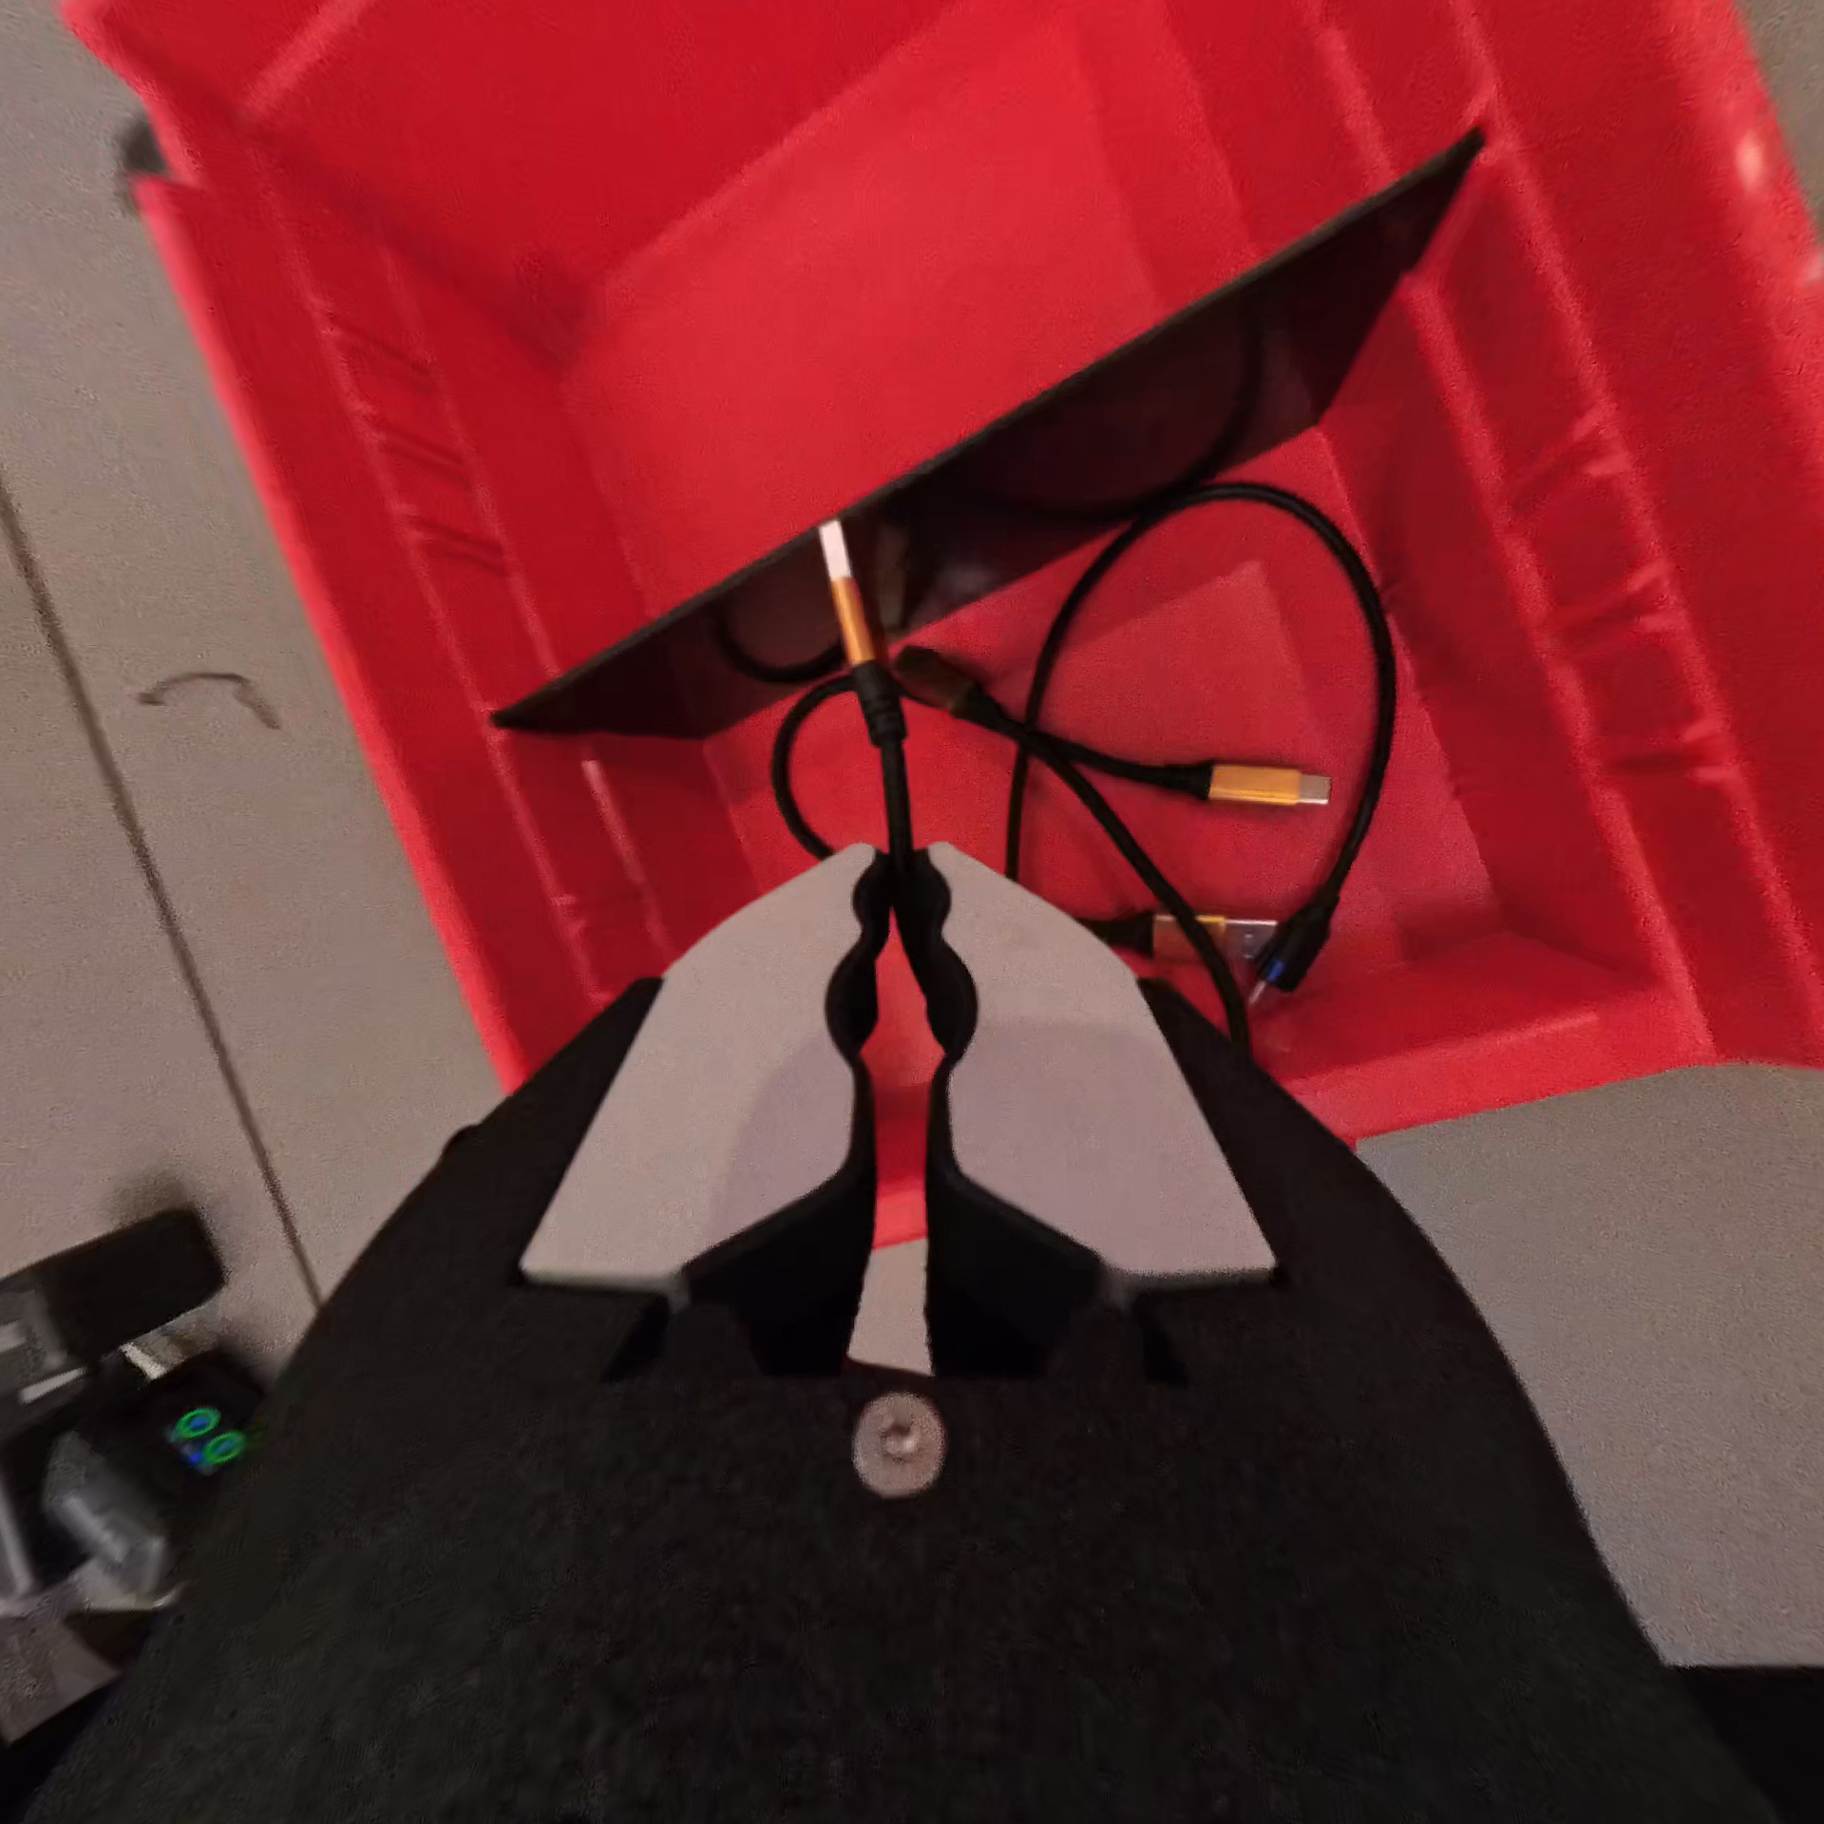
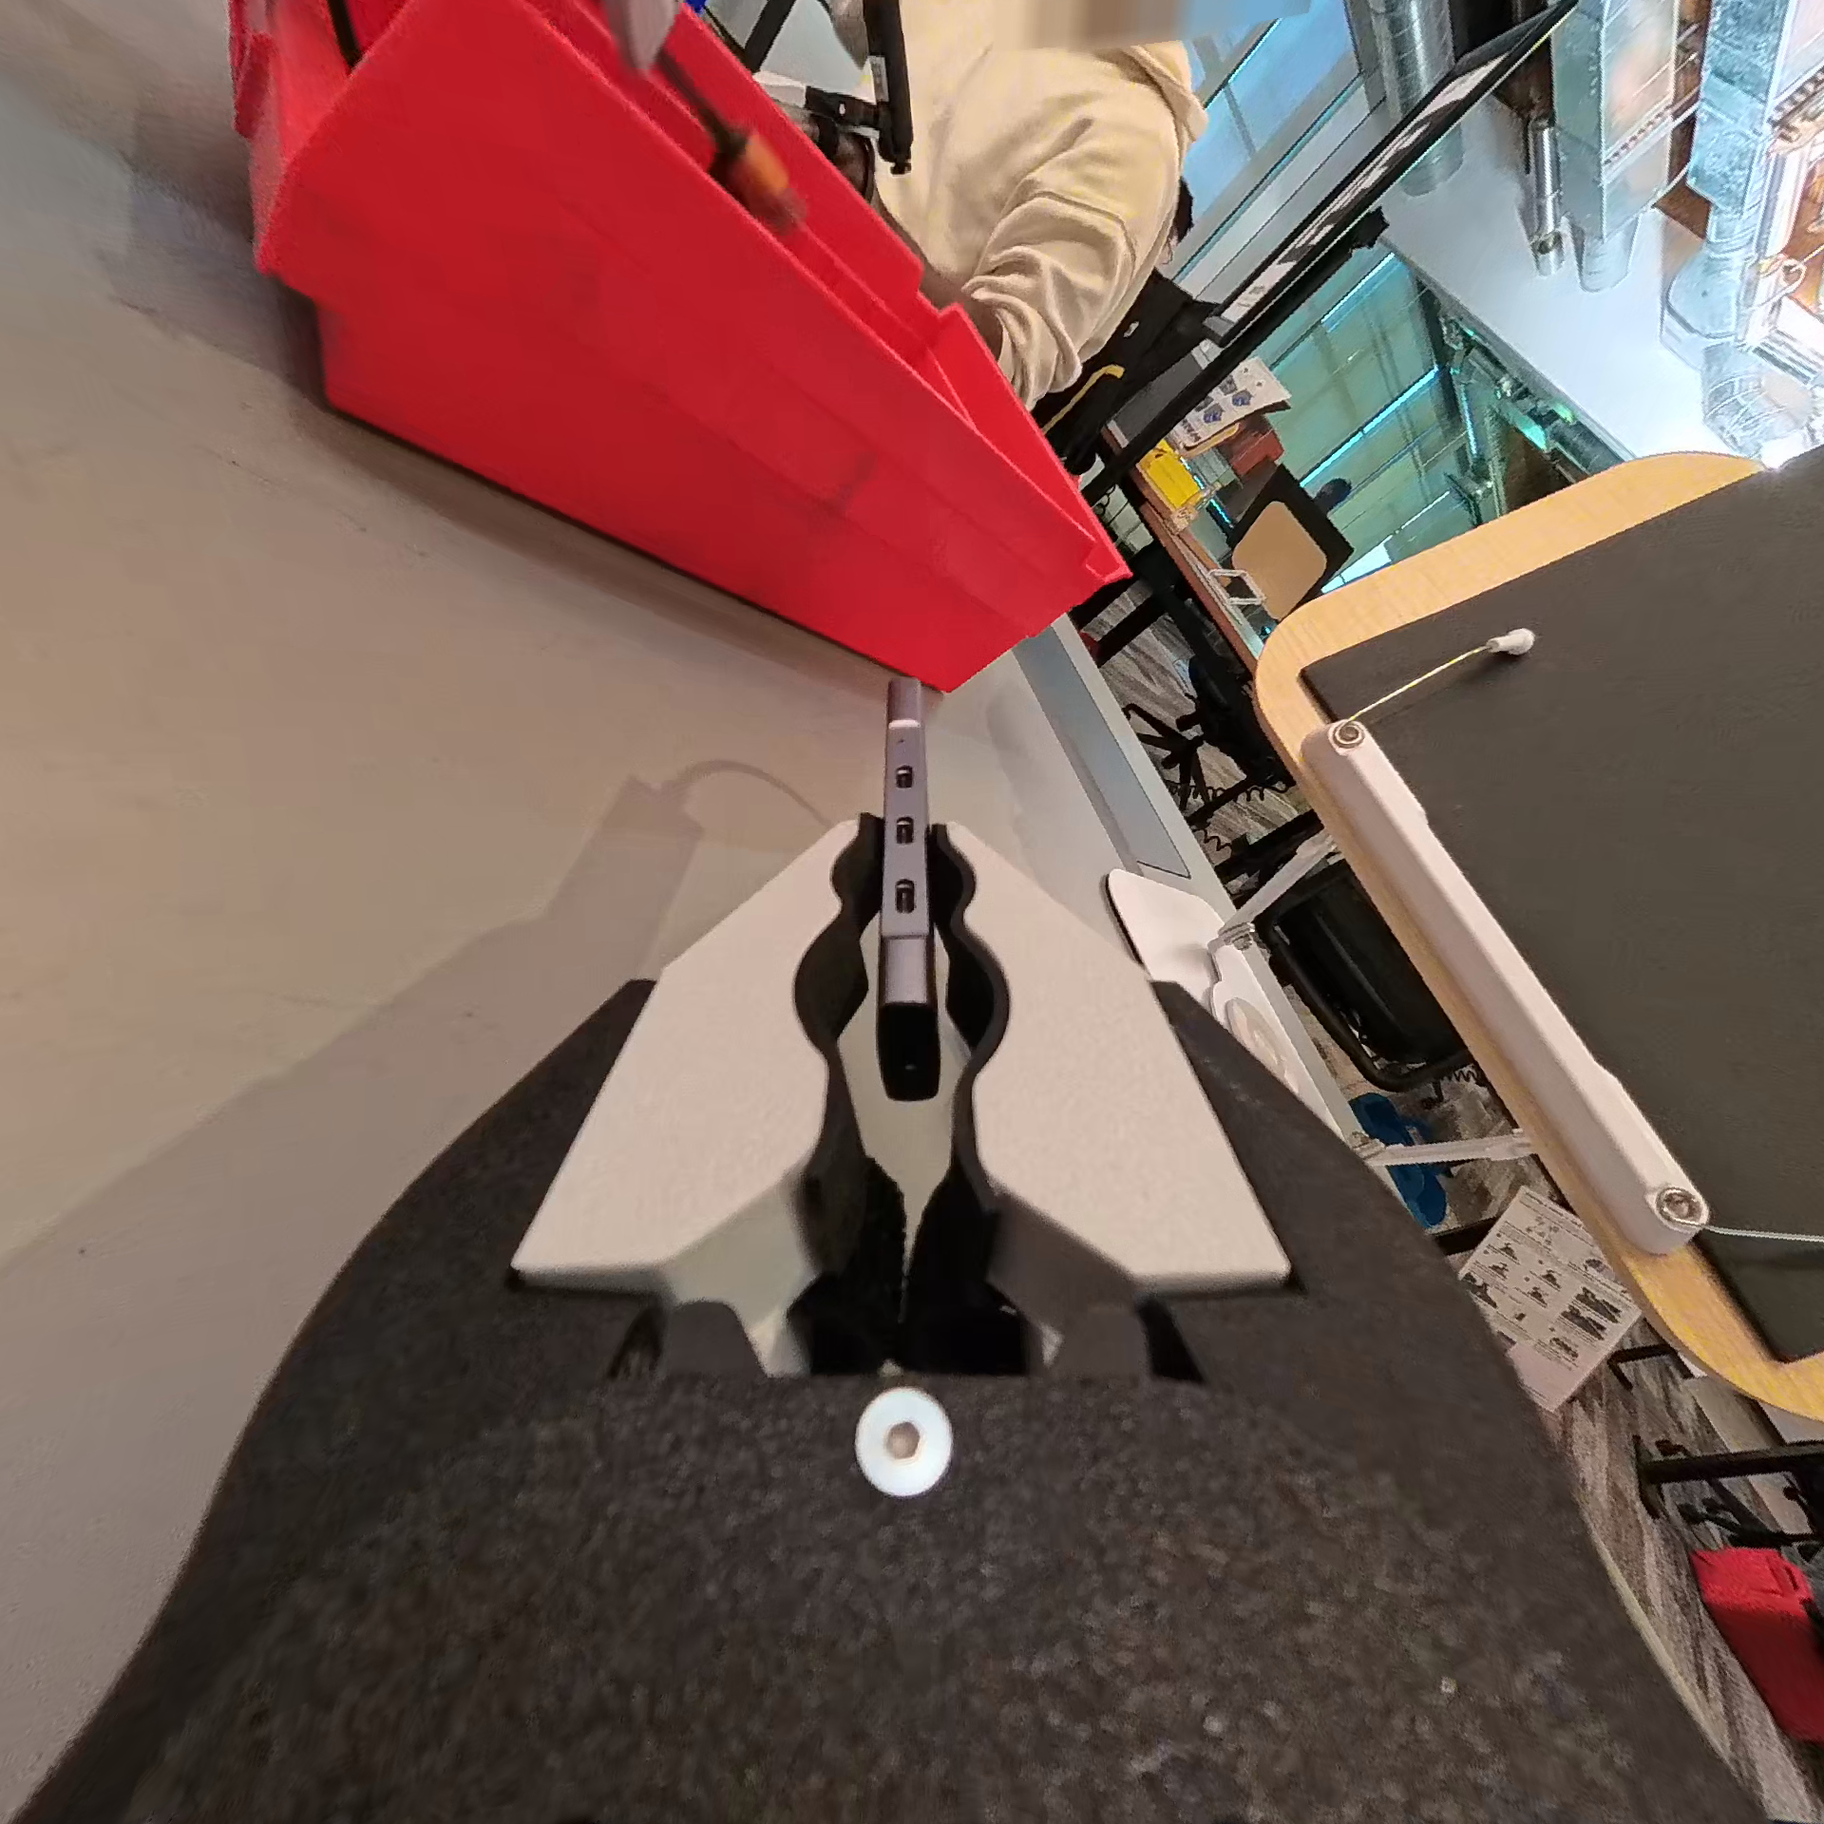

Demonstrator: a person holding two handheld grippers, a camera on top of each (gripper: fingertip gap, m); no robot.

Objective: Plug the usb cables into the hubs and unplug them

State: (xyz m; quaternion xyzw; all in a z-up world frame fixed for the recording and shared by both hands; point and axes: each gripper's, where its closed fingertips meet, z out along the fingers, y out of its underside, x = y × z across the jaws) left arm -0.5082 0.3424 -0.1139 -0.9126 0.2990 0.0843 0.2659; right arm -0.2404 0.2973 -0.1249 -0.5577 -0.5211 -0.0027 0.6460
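Observation:
In the left wrist view my left gripper [image 1: 900, 857] is shut on a black USB cable [image 1: 893, 790] just behind its orange plug [image 1: 851, 620], held above a red bin [image 1: 888, 326]. More black cables with orange plugs [image 1: 1254, 785] lie in the bin's near compartment, behind a black divider [image 1: 1036, 464]. In the right wrist view my right gripper [image 2: 900, 829] is shut on a grey USB hub [image 2: 906, 849], edge-on, with its ports facing up, above the table. The other gripper's cable and orange plug [image 2: 760, 178] show over the bin [image 2: 642, 375], blurred.
The grey table [image 2: 296, 790] carries the red bin. A person in a cream hoodie [image 2: 1046, 178] is behind the bin. A second table with a dark mat [image 2: 1599, 790] stands at the right. Black equipment with green lights [image 1: 148, 1421] sits at the left view's lower left.

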